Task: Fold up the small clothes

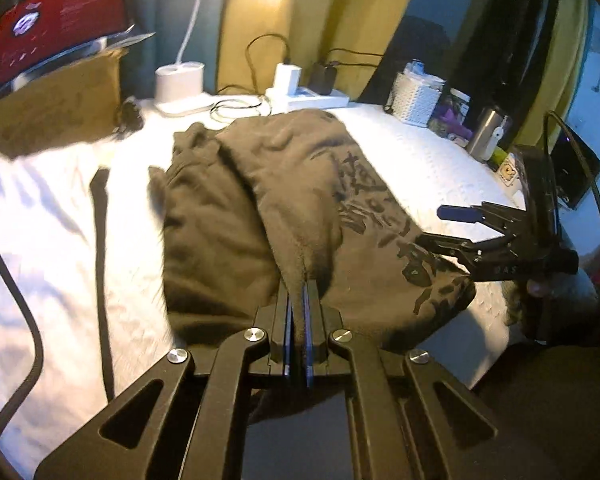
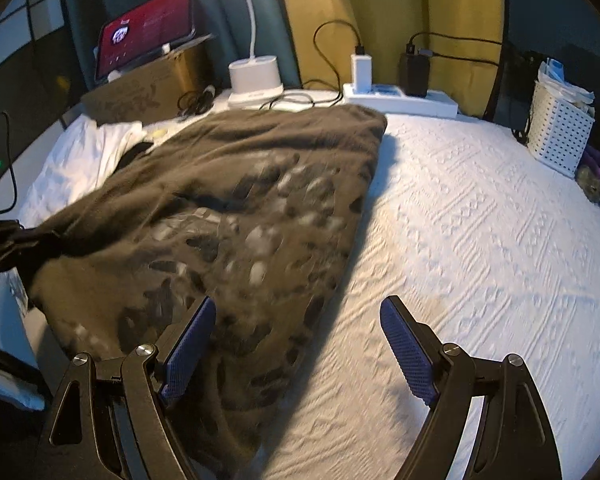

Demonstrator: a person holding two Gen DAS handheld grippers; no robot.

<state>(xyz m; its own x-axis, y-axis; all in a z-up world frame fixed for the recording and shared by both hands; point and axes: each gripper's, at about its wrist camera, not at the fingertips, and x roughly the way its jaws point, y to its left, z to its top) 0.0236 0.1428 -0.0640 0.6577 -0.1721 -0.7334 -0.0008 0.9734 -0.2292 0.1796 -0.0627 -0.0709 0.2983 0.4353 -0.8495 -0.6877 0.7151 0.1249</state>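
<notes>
1. We see one garment (image 2: 236, 208), a dark olive-brown piece of soft, fleecy cloth with a black printed pattern and what look like printed characters across one side.
2. The garment lies on the bed (image 2: 480, 240), over the left half of the white textured cover as the right wrist view shows it, with its far edge close to the white power strip (image 2: 400, 98).
3. It is rumpled and partly doubled over: in the left wrist view a thick fold runs down its middle, and a bunched part lies left of that fold.
4. Our left gripper (image 1: 299, 312) is clamped on the near edge of the garment (image 1: 300, 208), its pads pressed together with a ridge of cloth pinched between them and pulled up from the bed.
5. Our right gripper (image 2: 296, 344) is spread wide and holds nothing; one finger hangs over the garment's near patterned corner, the other over bare cover to the garment's right.
6. In the left wrist view the right gripper (image 1: 440, 226) shows at the garment's right edge, fingers parted.
7. Beyond the garment stand a white lamp base (image 2: 254, 78) and a red-lit screen (image 2: 148, 44); a white basket (image 2: 560, 136) sits far off to its right.
</notes>
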